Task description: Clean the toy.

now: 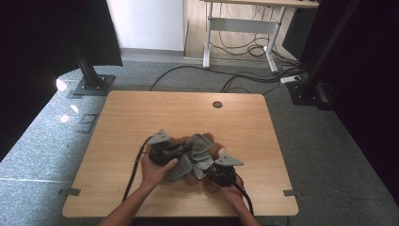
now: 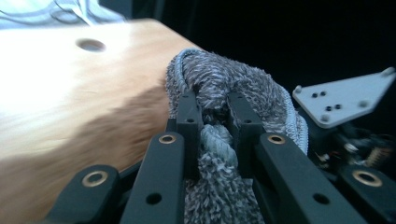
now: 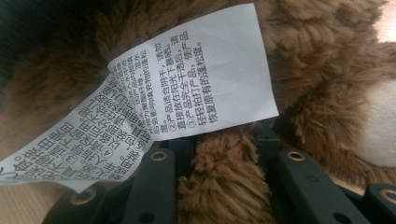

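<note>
Wooden and pale, the table (image 1: 141,117) is seen from above with a small round hole (image 1: 217,104) near its far edge and most of its top bare. Beyond the far edge, cables (image 1: 244,77) are strewn over grey carpet, and a desk frame (image 1: 240,26) is seen farther back. A black stand base (image 1: 91,85) is placed off the far left corner.

A brown plush toy (image 1: 214,150) is laid near the middle of the near half of the table, and a grey towel (image 1: 197,153) is draped over it, so that much of the toy is hidden from above. A white care label (image 3: 205,79), printed with small characters, is seen in the right gripper view, folded across the brown fur and covering part of it; a paler patch of the toy is visible at the right edge of that view.

The left gripper (image 2: 215,116) is held at the left side of the bundle, and its jaws are closed to a narrow gap with a fold of the grey towel pinched between them. The right gripper (image 3: 224,144) is held at the near right side of the toy, and its jaws are set narrowly around a tuft of brown fur, just below the label.
</note>
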Tool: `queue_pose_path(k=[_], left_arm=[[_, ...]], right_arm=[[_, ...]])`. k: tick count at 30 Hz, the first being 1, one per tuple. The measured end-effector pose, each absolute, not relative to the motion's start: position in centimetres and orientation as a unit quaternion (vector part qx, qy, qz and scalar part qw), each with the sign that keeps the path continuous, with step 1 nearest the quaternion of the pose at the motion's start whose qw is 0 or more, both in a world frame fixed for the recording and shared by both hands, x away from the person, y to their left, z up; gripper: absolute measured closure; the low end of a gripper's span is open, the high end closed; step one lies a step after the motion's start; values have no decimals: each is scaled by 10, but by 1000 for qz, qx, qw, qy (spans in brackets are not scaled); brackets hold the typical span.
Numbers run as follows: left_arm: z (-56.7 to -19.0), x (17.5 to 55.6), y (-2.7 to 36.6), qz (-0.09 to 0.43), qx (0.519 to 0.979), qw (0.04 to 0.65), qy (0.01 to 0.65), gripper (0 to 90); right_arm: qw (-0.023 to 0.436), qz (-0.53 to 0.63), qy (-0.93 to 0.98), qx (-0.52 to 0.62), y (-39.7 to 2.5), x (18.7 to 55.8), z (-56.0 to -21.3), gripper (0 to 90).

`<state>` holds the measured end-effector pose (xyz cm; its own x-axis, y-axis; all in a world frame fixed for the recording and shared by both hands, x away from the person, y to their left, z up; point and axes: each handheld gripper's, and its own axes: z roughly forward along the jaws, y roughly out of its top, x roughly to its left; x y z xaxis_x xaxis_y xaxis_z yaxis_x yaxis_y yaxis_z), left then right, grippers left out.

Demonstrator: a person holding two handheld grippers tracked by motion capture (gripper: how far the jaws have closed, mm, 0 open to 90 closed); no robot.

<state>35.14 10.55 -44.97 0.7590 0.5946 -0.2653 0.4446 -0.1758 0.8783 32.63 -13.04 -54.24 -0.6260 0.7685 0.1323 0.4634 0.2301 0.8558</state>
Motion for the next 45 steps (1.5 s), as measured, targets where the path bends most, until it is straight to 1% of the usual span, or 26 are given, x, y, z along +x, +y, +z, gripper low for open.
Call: queue_pose_path(k=[3, 7, 11, 14, 18, 21, 24, 32, 38, 45], left_arm=[[-459, 358, 76, 68, 779, 523, 339, 767], [-466, 359, 63, 94, 795, 499, 332, 762], [-466, 360, 84, 84, 783, 506, 352, 770], [-466, 359, 107, 94, 770, 511, 371, 772], [-467, 361, 149, 102, 749, 513, 406, 773], [-471, 359, 176, 90, 733, 525, 424, 772], [-472, 352, 191, 85, 720, 538, 429, 772], [-481, 335, 204, 73, 718, 549, 421, 772], [-494, 321, 208, 53, 721, 555, 411, 776], [-498, 320, 207, 45, 730, 548, 407, 779]], right_arm=[[161, 473, 768, 402, -131, 326, -542, 696], [167, 468, 771, 398, -130, 325, -543, 694], [168, 465, 775, 393, -131, 323, -543, 693], [166, 465, 777, 391, -131, 322, -543, 693], [162, 465, 779, 388, -132, 319, -543, 691], [156, 468, 783, 380, -133, 317, -542, 683], [155, 465, 788, 372, -131, 314, -541, 682], [150, 451, 801, 364, -130, 308, -540, 679], [150, 430, 814, 360, -126, 305, -541, 677], [158, 417, 814, 373, -122, 308, -541, 671]])
